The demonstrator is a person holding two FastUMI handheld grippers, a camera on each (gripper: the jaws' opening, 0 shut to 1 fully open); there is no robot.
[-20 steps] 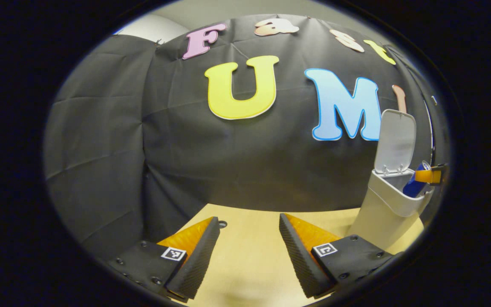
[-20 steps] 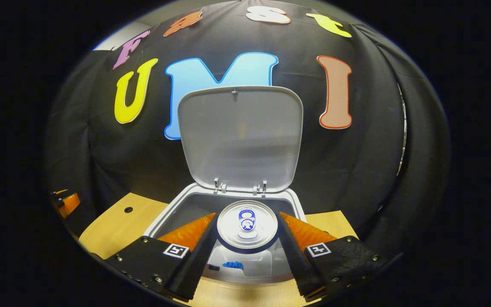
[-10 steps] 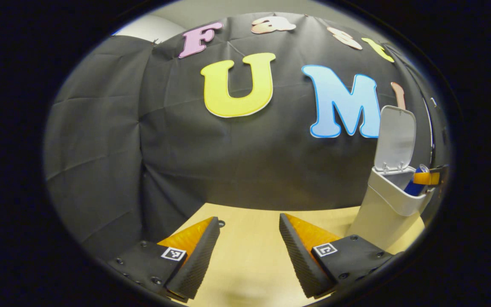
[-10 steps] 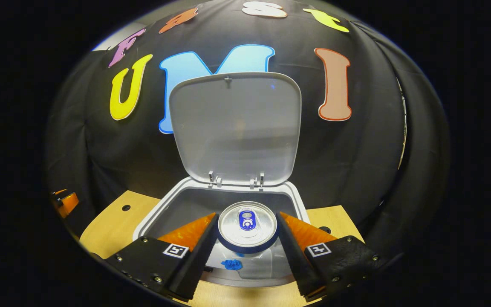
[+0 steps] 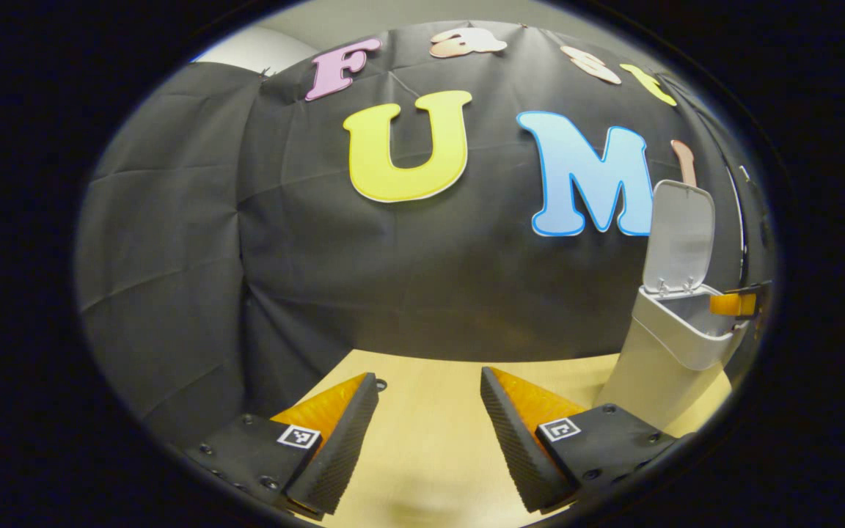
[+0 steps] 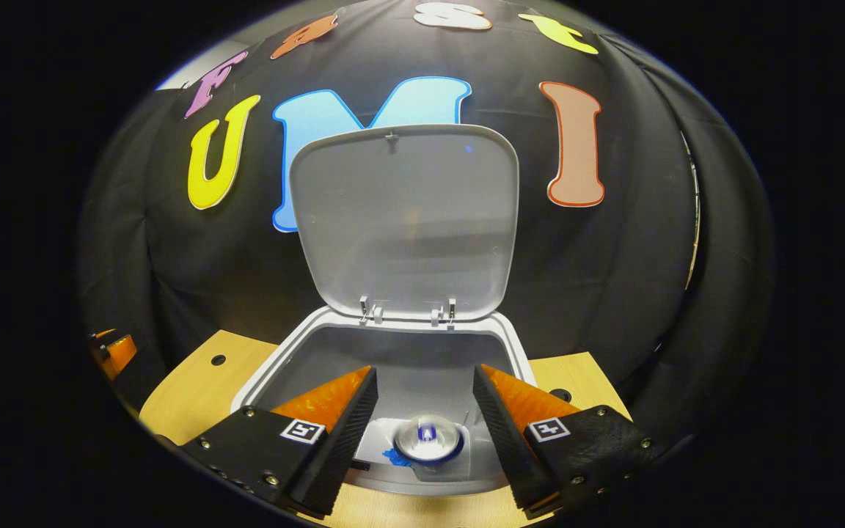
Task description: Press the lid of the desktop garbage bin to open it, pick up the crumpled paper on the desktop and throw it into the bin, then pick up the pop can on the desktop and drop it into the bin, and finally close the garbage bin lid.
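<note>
Can (image 6: 428, 440) lies at bottom of bin (image 6: 298, 352), lid (image 6: 404, 220) upright above. Right tongs (image 6: 422, 411) apart, empty, over bin mouth. Left tongs (image 5: 428, 433) apart, empty, over desk (image 5: 430, 411) beside bin. Paper not discernible; lid closing remains.

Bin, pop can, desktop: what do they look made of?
Garbage bin: likely matte light-grey plastic, with moulded rim and hinge clips on the raised lid. Pop can inside: metal, going by its shiny silver top. Desktop: pale wood-look surface, smooth; could be laminate.
</note>
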